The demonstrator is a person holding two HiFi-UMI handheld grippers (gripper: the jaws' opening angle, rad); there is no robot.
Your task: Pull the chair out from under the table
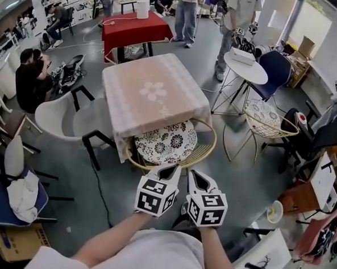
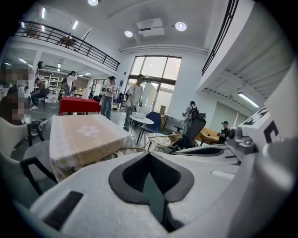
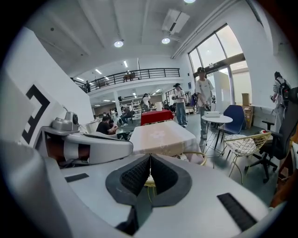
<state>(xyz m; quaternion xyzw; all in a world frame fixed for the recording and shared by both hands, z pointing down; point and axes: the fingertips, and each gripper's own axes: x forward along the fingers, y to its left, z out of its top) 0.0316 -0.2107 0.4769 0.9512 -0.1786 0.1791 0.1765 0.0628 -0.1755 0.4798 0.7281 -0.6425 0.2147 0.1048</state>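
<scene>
A square table (image 1: pixel 154 90) under a beige cloth stands in the middle of the head view. The chair (image 1: pixel 167 142), with a yellow wire frame and a black-and-white patterned cushion, is tucked under its near edge. Only the chair's curved back rim (image 1: pixel 206 151) and part of the cushion show. My left gripper (image 1: pixel 169 172) and right gripper (image 1: pixel 195 177) sit side by side just short of that rim, both shut and holding nothing. From the left gripper (image 2: pixel 149 154) the table (image 2: pixel 81 137) lies ahead to the left. From the right gripper (image 3: pixel 150 159) the table (image 3: pixel 160 135) and chair rim (image 3: pixel 199 156) lie straight ahead.
A white chair (image 1: pixel 61 116) stands at the table's left side. To the right are a round white table (image 1: pixel 245 67), a wire chair (image 1: pixel 267 121) and a black office chair (image 1: pixel 305 136). A red table (image 1: pixel 138 30) and standing people are behind. A seated person (image 1: pixel 26 80) is at the left.
</scene>
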